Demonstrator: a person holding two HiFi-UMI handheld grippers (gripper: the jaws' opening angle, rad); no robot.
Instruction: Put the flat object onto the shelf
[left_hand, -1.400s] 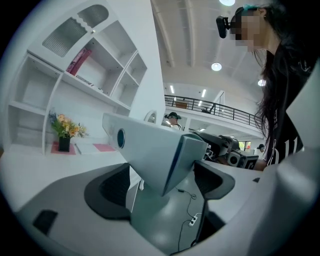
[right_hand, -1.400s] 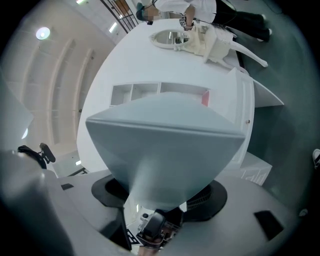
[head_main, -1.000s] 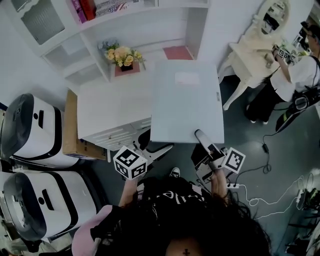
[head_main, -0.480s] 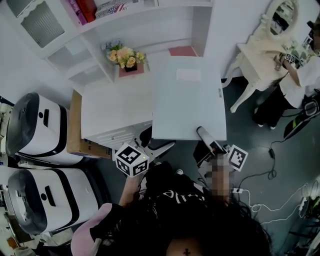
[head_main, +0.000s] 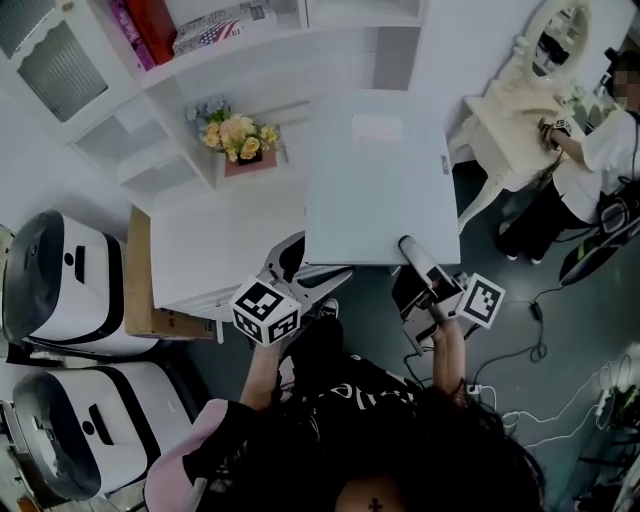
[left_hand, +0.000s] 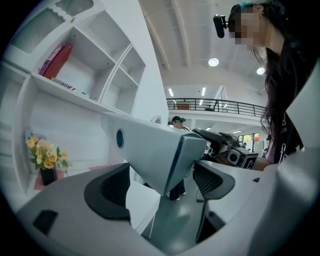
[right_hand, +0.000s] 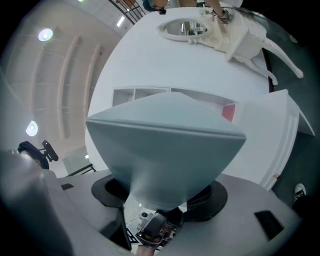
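Since the flat object (head_main: 380, 190) was wide & thin, it was carried w/ both tongs, one at each near corner, prob. to keep it roughly level. The left gripper (head_main: 305, 270) was pinched on the near-left corner; in the left gripper view that corner (left_hand: 150, 150) sat wedged btwn the pads. The right gripper (head_main: 412, 252) was clamped on the near-right edge, w/ one finger lying over the top face. The object was held in the air by the right edge of the white cabinet top (head_main: 215, 235), far end pointing at the shelf unit (head_main: 330, 60). Flowers (head_main: 232, 135) stood in the left of the open bay, so coming in on the right prob. avoided them. The object wasn't on the shelf yet; this looked like mid-carry.
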